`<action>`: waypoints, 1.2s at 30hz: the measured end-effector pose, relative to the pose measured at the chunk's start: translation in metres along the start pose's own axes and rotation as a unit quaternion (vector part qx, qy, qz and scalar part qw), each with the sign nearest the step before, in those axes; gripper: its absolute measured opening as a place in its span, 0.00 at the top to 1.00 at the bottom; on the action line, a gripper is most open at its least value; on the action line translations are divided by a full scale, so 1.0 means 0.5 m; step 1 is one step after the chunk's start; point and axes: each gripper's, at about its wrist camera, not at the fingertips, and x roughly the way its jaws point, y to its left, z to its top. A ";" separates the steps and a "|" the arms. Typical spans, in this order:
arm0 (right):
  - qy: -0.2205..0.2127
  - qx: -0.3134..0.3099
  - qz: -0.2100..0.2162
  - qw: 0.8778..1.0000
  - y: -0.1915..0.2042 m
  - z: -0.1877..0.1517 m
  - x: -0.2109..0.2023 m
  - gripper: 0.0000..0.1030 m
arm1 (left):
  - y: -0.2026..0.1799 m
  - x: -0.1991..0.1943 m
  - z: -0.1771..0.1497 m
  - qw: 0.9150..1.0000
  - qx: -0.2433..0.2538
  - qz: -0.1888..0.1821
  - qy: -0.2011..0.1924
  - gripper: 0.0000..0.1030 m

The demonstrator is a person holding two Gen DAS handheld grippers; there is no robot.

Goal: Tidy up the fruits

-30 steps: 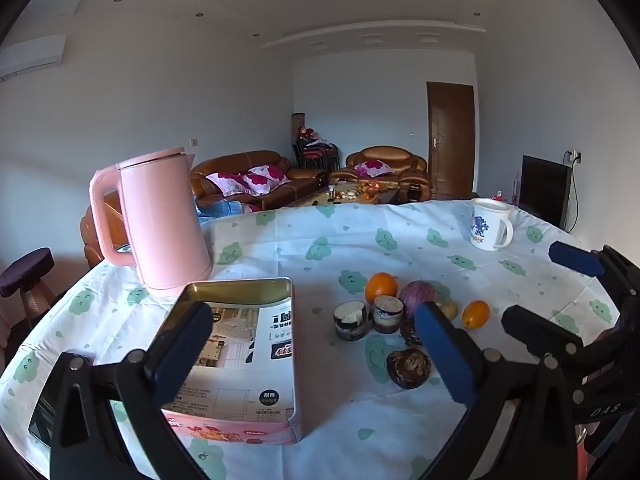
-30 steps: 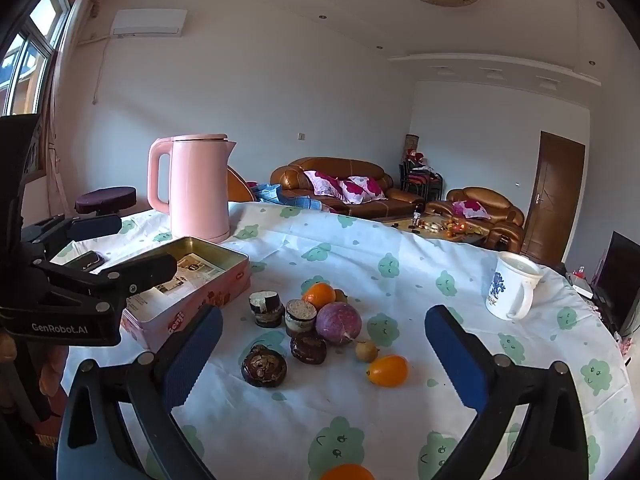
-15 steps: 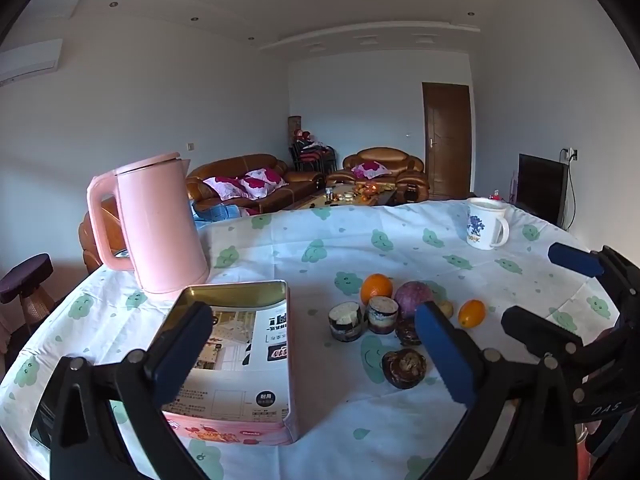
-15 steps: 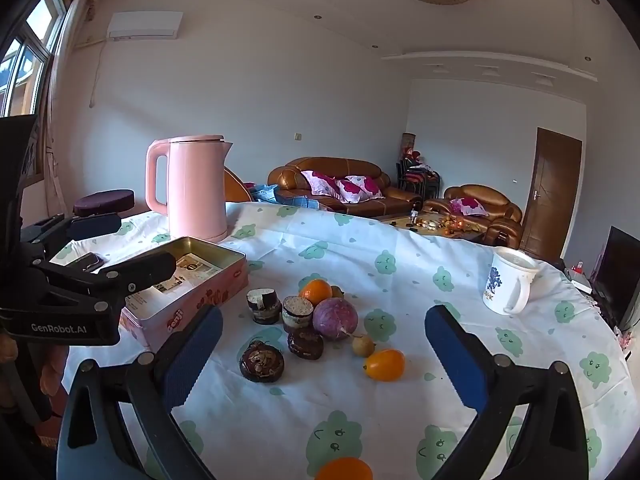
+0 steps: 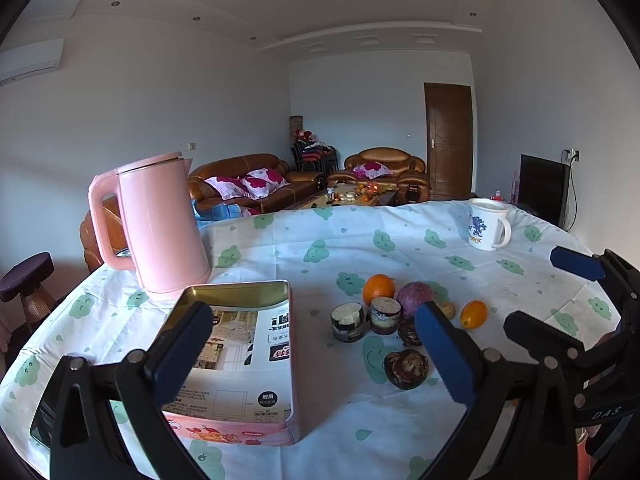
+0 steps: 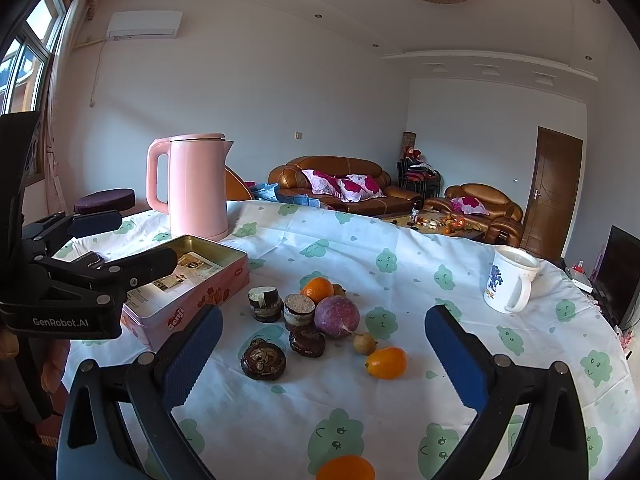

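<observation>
Both grippers hang over the near table edge with jaws spread wide and nothing between them: the left gripper [image 5: 312,354] over the tin's near end, the right gripper [image 6: 324,354] over the fruit.

From the right wrist view, the nearest thing is an orange [image 6: 346,468], cut off by the frame at 6 o'clock. Past it, a dark round fruit [image 6: 263,361] lies at 10 o'clock from the yellow oval fruit [image 6: 387,363]. A small brown fruit [image 6: 365,343] sits just beside the yellow one, at its 11 o'clock. Next comes another dark fruit [image 6: 307,341], touching the purple fruit [image 6: 337,317] behind it. Two cut stubs [image 6: 262,304] stand upright side by side at the purple fruit's 9 o'clock, and a second orange [image 6: 318,289] sits behind them at 12 o'clock.

The open tin [image 5: 240,292], lined with printed paper, lies at 9 o'clock from the cluster, apart from it. A pink kettle [image 5: 160,224] stands just behind the tin. A white mug [image 6: 508,280] stands well apart at 2 o'clock. The tablecloth [image 6: 400,240] is white with green clouds.
</observation>
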 end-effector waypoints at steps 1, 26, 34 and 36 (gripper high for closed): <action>0.000 0.000 0.001 1.000 0.000 0.000 0.000 0.01 | 0.000 0.000 0.000 1.000 0.001 0.000 0.000 0.00; 0.009 0.000 0.005 1.000 0.009 -0.011 0.009 0.01 | 0.001 0.001 -0.001 1.000 0.000 0.001 0.000 0.00; 0.011 0.000 0.006 1.000 0.009 -0.015 0.011 0.01 | 0.002 0.002 -0.001 1.000 -0.001 0.000 0.001 0.00; 0.012 0.000 0.005 1.000 0.009 -0.015 0.012 0.01 | 0.002 0.002 -0.001 1.000 0.000 0.001 0.001 0.00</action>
